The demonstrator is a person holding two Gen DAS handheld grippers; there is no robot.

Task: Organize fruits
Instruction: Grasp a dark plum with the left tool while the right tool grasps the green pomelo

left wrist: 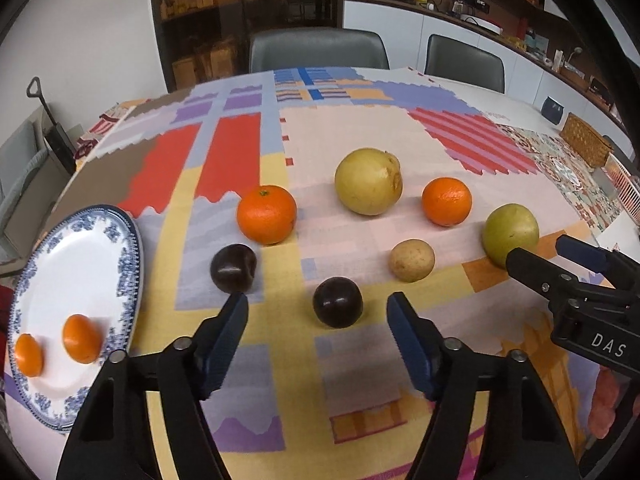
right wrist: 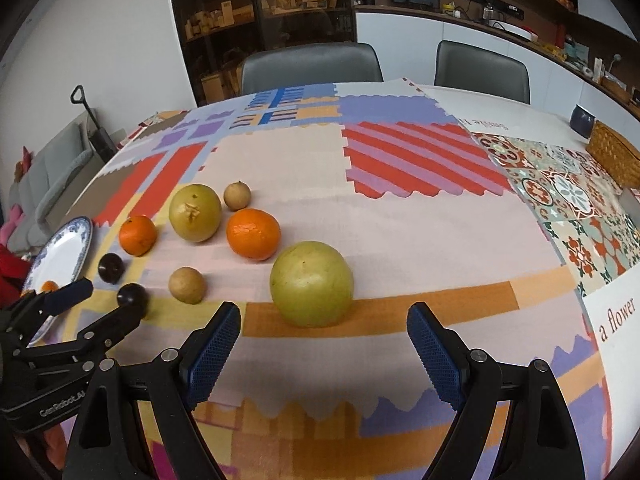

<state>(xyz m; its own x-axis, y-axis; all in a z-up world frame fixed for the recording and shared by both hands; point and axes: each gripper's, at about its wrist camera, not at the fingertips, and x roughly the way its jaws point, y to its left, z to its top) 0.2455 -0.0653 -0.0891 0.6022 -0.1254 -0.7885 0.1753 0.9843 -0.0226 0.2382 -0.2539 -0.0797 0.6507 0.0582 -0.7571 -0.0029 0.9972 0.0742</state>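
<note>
My left gripper point(left wrist: 318, 306) is open, with a dark plum point(left wrist: 337, 302) lying between its fingertips on the cloth. A second plum point(left wrist: 233, 268) lies to its left. A blue-rimmed plate point(left wrist: 60, 264) at the left holds two small oranges point(left wrist: 82, 338). Two larger oranges point(left wrist: 267, 214) point(left wrist: 446, 201), two yellow-green fruits point(left wrist: 368, 182) point(left wrist: 510, 233) and a small brown fruit point(left wrist: 412, 261) lie on the cloth. My right gripper point(right wrist: 324, 316) is open just in front of the nearer yellow-green fruit point(right wrist: 311, 283).
A patchwork cloth point(left wrist: 352, 136) covers the table. A wicker basket point(right wrist: 616, 152) and a dark mug point(right wrist: 582, 120) stand at the far right. Two grey chairs point(right wrist: 310, 66) stand behind the table. Another small brown fruit point(right wrist: 237, 196) lies behind the fruits.
</note>
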